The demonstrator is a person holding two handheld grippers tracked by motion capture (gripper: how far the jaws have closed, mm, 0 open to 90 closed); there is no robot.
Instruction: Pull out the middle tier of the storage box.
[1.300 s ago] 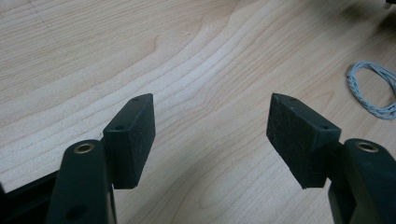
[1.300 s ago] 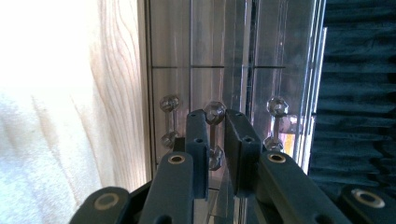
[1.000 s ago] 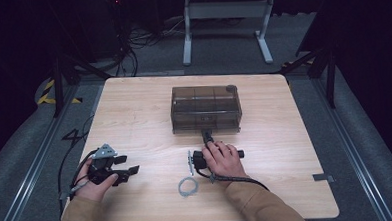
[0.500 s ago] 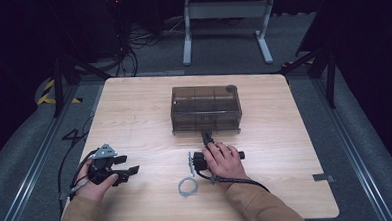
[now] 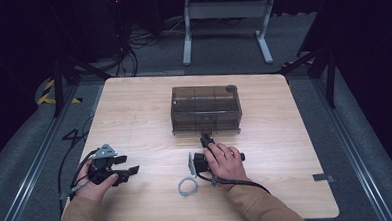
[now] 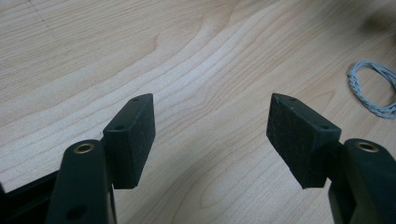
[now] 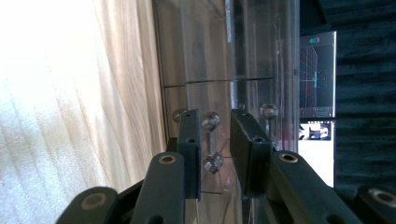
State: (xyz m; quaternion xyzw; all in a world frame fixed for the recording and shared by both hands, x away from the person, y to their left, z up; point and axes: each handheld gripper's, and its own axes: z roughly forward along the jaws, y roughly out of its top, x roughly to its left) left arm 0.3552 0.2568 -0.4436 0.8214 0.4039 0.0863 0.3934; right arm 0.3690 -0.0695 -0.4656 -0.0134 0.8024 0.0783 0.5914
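The left gripper [image 5: 129,169] rests spread and empty on the table [image 5: 134,108], a wire coil [image 5: 187,187] beside it. The right gripper [image 7: 215,123], its jaws having just been opening, straddles the clear drawer box's [image 5: 206,109] knob [image 7: 211,120] without pinching; pulling now, I judge, would slip off it.

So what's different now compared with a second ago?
Very little. The right gripper at the front of the clear box has just been opening its jaws, with the drawer handle between them. The left gripper, the coil of wire and the box stayed put.
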